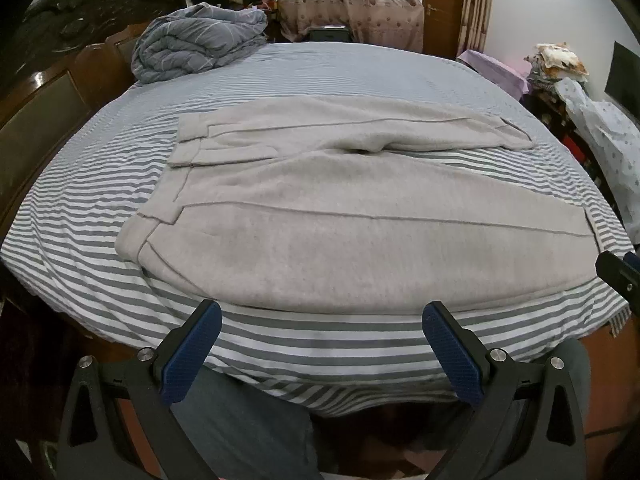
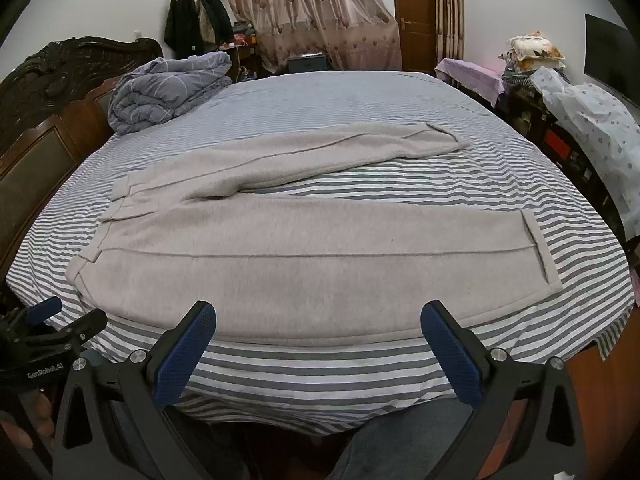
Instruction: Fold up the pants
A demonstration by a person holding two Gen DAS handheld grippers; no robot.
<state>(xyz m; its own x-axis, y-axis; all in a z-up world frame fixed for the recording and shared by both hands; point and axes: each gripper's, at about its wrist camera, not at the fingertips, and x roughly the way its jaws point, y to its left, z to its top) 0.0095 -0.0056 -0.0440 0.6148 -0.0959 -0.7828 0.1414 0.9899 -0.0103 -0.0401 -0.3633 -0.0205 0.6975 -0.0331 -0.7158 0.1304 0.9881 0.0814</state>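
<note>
Blue textured pads line our jaws, and on both the left gripper (image 1: 320, 322) and the right gripper (image 2: 318, 322) they stand wide apart with nothing between them. We hold both just off the near edge of the bed (image 2: 320, 376), above our own trouser legs, short of the cloth. At the left edge of the right wrist view we see the left gripper beside us, also spread.

Past the jaws, the grey pants (image 2: 280, 264) lie flat on the grey-and-white striped sheet, unfolded. The waistband (image 2: 100, 216) is to the left and the cuffs to the right. The near leg runs straight along the bed edge; the far leg angles away from it, so the cuffs lie apart.

Farther back, a rolled blue quilt (image 2: 168, 88) sits by the carved wooden headboard (image 2: 60, 76), with patterned curtains (image 2: 312, 16) and a brown door (image 2: 414, 8) behind.
</note>
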